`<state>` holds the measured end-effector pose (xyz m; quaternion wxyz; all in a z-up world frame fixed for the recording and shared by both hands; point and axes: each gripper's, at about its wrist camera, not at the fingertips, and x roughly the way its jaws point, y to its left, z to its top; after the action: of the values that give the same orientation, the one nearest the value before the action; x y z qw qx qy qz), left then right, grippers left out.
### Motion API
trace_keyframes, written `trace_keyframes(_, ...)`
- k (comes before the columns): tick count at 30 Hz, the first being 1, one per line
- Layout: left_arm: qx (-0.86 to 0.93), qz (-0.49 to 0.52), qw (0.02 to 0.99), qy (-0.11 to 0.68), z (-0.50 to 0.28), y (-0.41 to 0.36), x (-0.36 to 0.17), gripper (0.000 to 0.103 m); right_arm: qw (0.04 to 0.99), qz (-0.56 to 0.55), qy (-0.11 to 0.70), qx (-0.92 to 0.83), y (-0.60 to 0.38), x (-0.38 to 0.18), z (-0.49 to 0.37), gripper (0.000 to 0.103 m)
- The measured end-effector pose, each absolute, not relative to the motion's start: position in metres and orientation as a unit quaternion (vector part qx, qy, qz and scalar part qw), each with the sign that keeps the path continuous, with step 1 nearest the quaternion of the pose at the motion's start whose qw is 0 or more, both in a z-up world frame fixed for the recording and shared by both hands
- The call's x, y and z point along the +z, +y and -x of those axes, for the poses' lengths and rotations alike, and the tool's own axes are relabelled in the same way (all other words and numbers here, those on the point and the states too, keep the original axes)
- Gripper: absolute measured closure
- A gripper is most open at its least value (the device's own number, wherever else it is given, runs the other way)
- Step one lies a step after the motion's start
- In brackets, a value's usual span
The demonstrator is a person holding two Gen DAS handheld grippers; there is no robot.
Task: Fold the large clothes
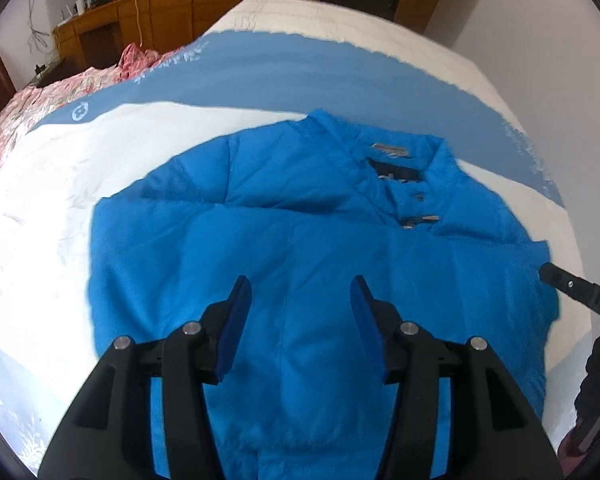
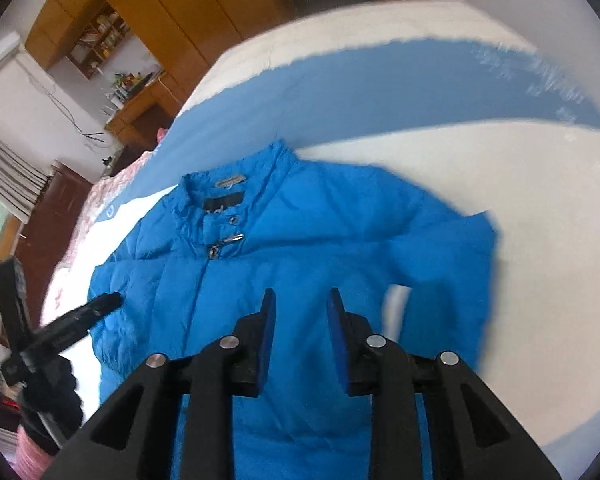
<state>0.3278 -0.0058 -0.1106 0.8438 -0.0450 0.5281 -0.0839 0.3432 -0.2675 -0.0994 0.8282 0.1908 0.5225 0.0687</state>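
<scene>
A bright blue puffer jacket [image 1: 300,248] lies front up on the bed, collar away from me, with both sleeves folded in over its body. It also shows in the right wrist view [image 2: 300,248]. My left gripper [image 1: 300,292] is open and empty, hovering over the jacket's lower left half. My right gripper [image 2: 300,300] is open and empty over the jacket's lower right half. The right gripper shows at the right edge of the left wrist view [image 1: 572,284]. The left gripper shows at the left of the right wrist view [image 2: 84,312].
The bed has a white cover [image 1: 52,208] with a blue band [image 1: 320,80] beyond the jacket. A pink floral quilt [image 1: 32,108] lies at the far left. A wooden desk [image 1: 100,24] and wardrobes [image 2: 172,8] stand behind the bed.
</scene>
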Motion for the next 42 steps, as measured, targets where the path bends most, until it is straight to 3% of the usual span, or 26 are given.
trace_keyframes(5,-0.072,0.046,0.832,0.548,-0.347,-0.006,-0.135,0.052,0.807,-0.184,0.558,0.054,-0.26,-0.139,-0.363,0.082)
trace_keyframes(15,-0.088,0.028,0.845,0.527,-0.295,-0.01,-0.099,0.052,0.828,-0.173,0.52,0.117,-0.248,-0.097,-0.306,0.078)
trace_keyframes(25,-0.096,0.013,0.829,0.551,-0.28,-0.01,-0.144,0.05,0.799,-0.189,0.56,0.113,-0.239,-0.147,-0.297,0.082)
trace_keyframes(30,-0.092,0.01,0.825,0.557,-0.28,-0.013,-0.14,0.052,0.796,-0.207,0.555,0.127,-0.245,-0.138,-0.292,0.08)
trace_keyframes(38,-0.084,0.014,0.839,0.538,-0.211,0.031,-0.094,0.026,0.834,-0.176,0.508,0.12,-0.273,-0.082,-0.205,0.065)
trace_keyframes(42,-0.051,0.027,0.829,0.557,-0.163,0.076,-0.094,0.025,0.834,-0.18,0.515,0.087,-0.29,-0.084,-0.164,0.058)
